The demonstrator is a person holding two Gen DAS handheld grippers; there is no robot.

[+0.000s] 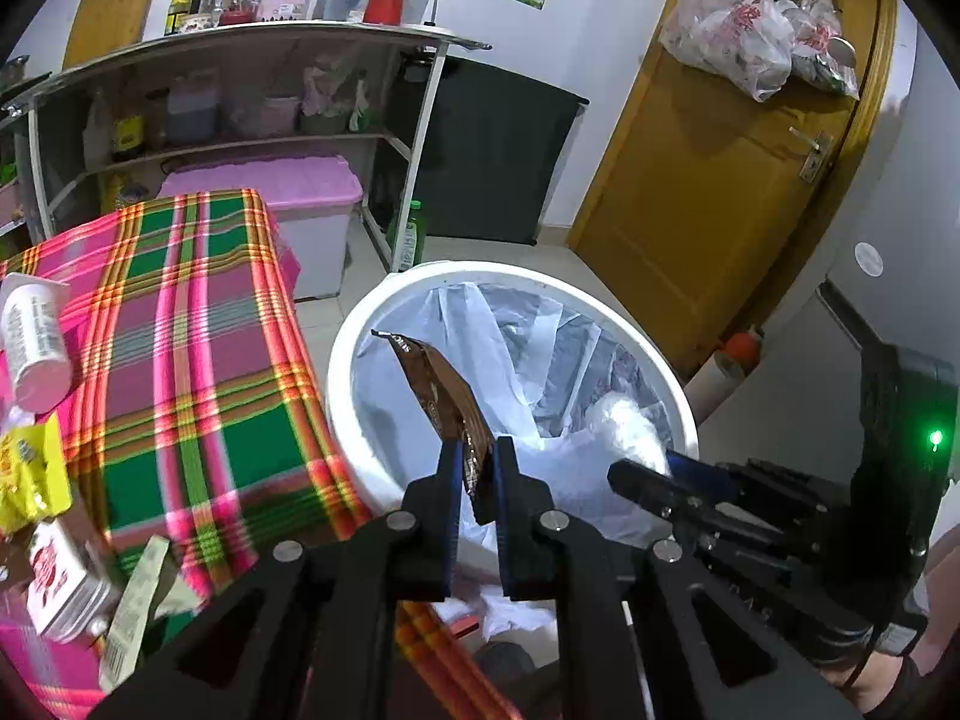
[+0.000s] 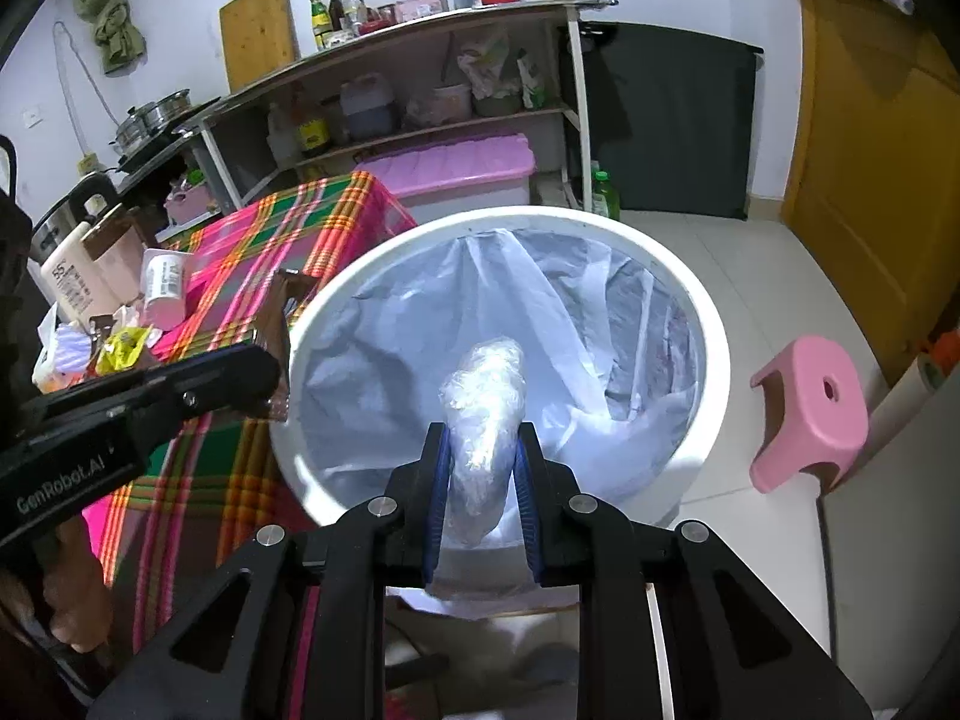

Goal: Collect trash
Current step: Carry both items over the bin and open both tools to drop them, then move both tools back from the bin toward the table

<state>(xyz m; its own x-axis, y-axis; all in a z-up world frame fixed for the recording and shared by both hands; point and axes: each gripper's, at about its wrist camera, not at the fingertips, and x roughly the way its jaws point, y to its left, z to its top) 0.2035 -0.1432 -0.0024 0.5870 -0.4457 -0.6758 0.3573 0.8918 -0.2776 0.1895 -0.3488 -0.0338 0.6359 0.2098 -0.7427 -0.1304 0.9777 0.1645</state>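
A white round trash bin (image 1: 354, 360) (image 2: 714, 336) lined with a clear plastic bag stands on the floor beside the table. My left gripper (image 1: 478, 456) is shut on a brown foil wrapper (image 1: 441, 387) that sticks up over the bin's mouth; in the right wrist view that wrapper (image 2: 282, 324) hangs by the bin's left rim, and the left gripper's fingertips are hidden there. My right gripper (image 2: 480, 438) is shut on a crumpled wad of clear plastic wrap (image 2: 486, 408) above the bin's near side; the wad (image 1: 627, 426) shows at the right gripper (image 1: 645, 471) in the left wrist view.
A table with a plaid pink-green cloth (image 1: 192, 330) (image 2: 264, 240) stands left of the bin and carries a white bottle (image 1: 33, 336), a yellow packet (image 1: 30, 468) and other litter. A pink stool (image 2: 810, 408) sits right of the bin. Behind are a shelf unit (image 1: 240, 96) and a wooden door (image 1: 720, 180).
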